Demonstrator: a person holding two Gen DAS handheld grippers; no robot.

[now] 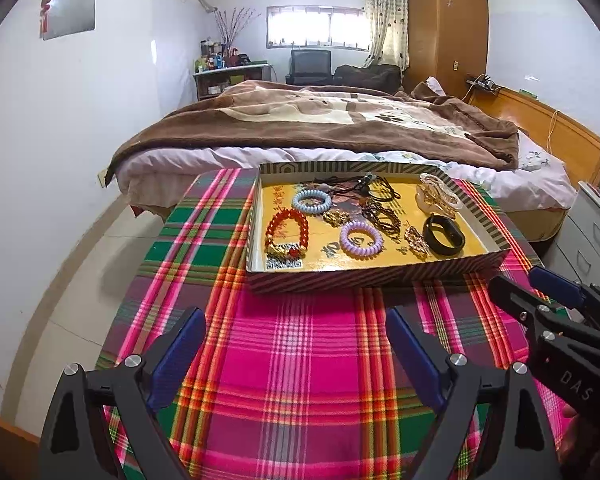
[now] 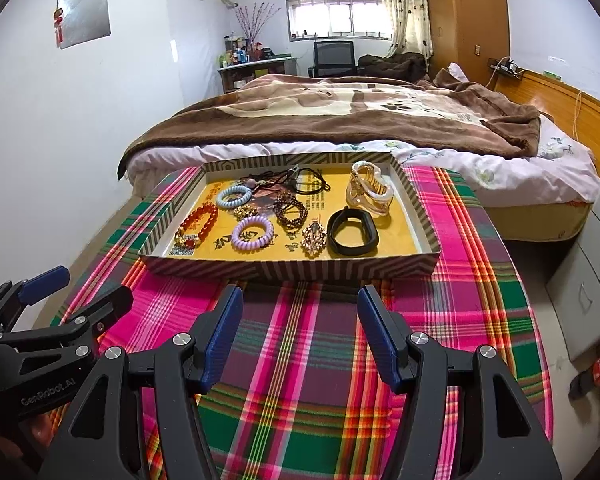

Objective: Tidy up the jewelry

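A striped cardboard tray (image 1: 364,276) (image 2: 284,270) with a yellow floor sits on the plaid table. It holds a red bead bracelet (image 1: 286,226) (image 2: 198,222), a blue coil hair tie (image 1: 311,201) (image 2: 233,196), a purple coil tie (image 1: 361,239) (image 2: 253,233), a black band (image 1: 444,235) (image 2: 353,233), a clear hair claw (image 1: 438,196) (image 2: 370,190), gold brooches (image 2: 313,239) and dark cords (image 1: 360,184). My left gripper (image 1: 296,344) is open and empty, short of the tray. My right gripper (image 2: 300,320) is open and empty, just before the tray's near wall; it also shows in the left wrist view (image 1: 540,296).
The table wears a pink, green and red plaid cloth (image 1: 308,360) (image 2: 460,280). A bed with a brown blanket (image 1: 320,124) (image 2: 340,116) stands behind it. A grey drawer unit (image 2: 588,280) stands at the right. White wall and floor lie to the left.
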